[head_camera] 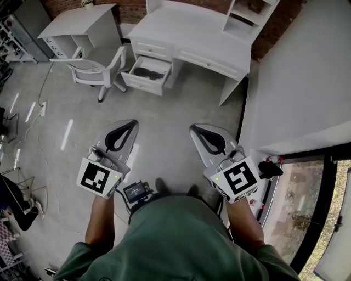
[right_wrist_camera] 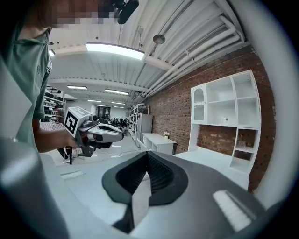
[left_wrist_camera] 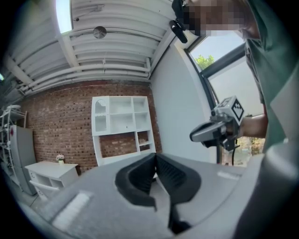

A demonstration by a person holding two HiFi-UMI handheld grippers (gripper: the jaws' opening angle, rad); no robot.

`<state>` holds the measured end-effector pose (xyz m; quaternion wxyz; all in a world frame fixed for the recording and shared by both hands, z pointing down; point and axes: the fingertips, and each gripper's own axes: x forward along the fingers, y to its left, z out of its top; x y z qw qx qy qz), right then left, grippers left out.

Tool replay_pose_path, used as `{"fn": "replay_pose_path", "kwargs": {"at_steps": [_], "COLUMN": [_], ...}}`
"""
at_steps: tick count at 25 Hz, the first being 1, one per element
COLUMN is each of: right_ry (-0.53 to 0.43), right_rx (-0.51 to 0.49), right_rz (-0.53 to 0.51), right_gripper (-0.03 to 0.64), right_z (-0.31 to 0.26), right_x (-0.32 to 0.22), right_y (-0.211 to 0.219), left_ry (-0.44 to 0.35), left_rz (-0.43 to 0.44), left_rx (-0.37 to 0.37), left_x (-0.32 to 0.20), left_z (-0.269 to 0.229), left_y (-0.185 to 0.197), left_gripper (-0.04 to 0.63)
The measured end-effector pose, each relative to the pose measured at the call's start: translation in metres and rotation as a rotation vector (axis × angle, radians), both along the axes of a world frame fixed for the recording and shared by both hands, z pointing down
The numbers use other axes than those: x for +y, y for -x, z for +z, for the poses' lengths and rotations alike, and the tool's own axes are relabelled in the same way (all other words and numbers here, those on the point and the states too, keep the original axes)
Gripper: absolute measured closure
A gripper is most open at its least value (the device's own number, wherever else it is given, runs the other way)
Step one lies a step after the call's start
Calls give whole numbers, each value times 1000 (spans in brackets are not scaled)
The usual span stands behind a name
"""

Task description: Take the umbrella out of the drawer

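A dark folded umbrella (head_camera: 148, 72) lies in the open drawer (head_camera: 143, 82) of the white desk (head_camera: 192, 33) at the far side of the room. I stand well back from it. My left gripper (head_camera: 130, 125) is held low at the left, jaws shut and empty, tips meeting in the left gripper view (left_wrist_camera: 155, 161). My right gripper (head_camera: 195, 129) is beside it at the right, also shut with nothing in it, its tips together in the right gripper view (right_wrist_camera: 147, 156). Each gripper shows in the other's view.
A grey swivel chair (head_camera: 96, 68) stands left of the open drawer. A second white desk (head_camera: 82, 24) sits behind it. A white shelf unit (head_camera: 249, 16) tops the desk. A white wall (head_camera: 296, 77) and a glass door run along the right. Cables trail on the floor at left.
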<state>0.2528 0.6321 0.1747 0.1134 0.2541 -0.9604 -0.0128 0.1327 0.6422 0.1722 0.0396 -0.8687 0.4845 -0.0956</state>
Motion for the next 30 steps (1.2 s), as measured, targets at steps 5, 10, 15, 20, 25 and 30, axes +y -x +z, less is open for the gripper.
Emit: {"fn": "replay_pose_path", "kwargs": {"at_steps": [5, 10, 15, 20, 25, 30], "right_ry": [12, 9, 11, 26, 23, 33], "right_rx": [-47, -51, -50, -61, -81, -91], "right_rz": [8, 11, 6, -39, -85, -140], "right_gripper": [611, 611, 611, 611, 611, 611], "right_z": [-5, -10, -4, 3, 2, 6], "right_x": [-8, -27, -69, -119, -175, -224], "right_y": [30, 46, 43, 43, 34, 29], "left_ry": [-2, -5, 21, 23, 25, 35], "left_rz": [9, 20, 7, -27, -65, -112], "left_rx": [10, 29, 17, 5, -16, -25], "left_x": [-4, -24, -61, -106, -158, -202], "left_z": [-1, 0, 9, 7, 6, 9], "left_y": [29, 40, 38, 33, 20, 10], "left_gripper": [592, 592, 592, 592, 592, 592]}}
